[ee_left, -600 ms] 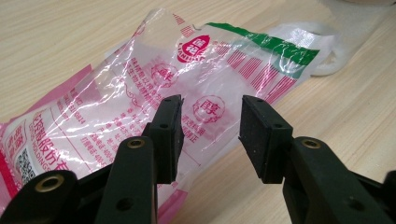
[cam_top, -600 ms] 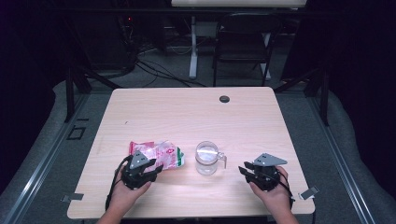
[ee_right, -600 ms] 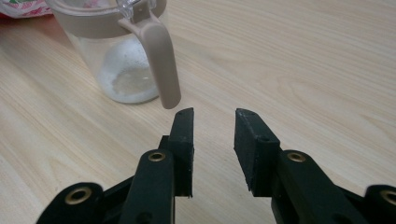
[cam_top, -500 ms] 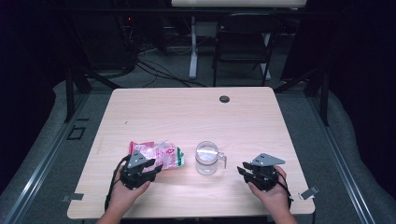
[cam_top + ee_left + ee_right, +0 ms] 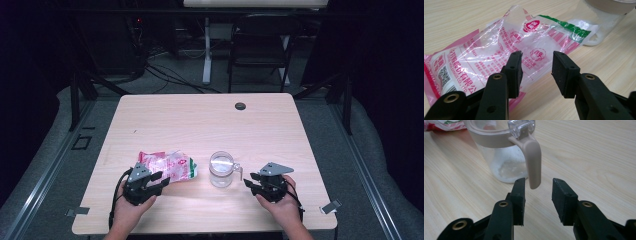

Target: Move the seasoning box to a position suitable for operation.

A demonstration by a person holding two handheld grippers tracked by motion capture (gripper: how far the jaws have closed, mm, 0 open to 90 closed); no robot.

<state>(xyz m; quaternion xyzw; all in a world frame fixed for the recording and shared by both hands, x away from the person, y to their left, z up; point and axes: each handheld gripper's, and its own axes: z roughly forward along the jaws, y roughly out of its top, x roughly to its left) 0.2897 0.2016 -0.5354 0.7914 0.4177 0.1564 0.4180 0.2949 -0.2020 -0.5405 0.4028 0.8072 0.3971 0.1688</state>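
Observation:
A crumpled clear plastic bag (image 5: 170, 166) with pink and green print lies on the wooden table (image 5: 200, 125), left of a clear jar (image 5: 221, 169) with a beige rim and handle (image 5: 238, 170). My left gripper (image 5: 161, 179) sits at the bag's near edge. In the left gripper view the bag (image 5: 499, 50) lies just under and beyond the left gripper (image 5: 537, 67), whose jaws stand apart without pressing it. My right gripper (image 5: 248, 182) points at the jar from the right. In the right gripper view the handle (image 5: 533, 162) hangs just past the open right gripper (image 5: 538, 192), untouched.
The jar (image 5: 506, 162) holds a thin layer of white grains at its bottom. A black round grommet (image 5: 240, 106) sits near the table's far edge. A dark chair (image 5: 260, 50) and cables stand behind the table. Metal clips (image 5: 330, 206) mark the front corners.
The right gripper has edged a little left, closer to the jar's handle. The bag and the jar have not moved.

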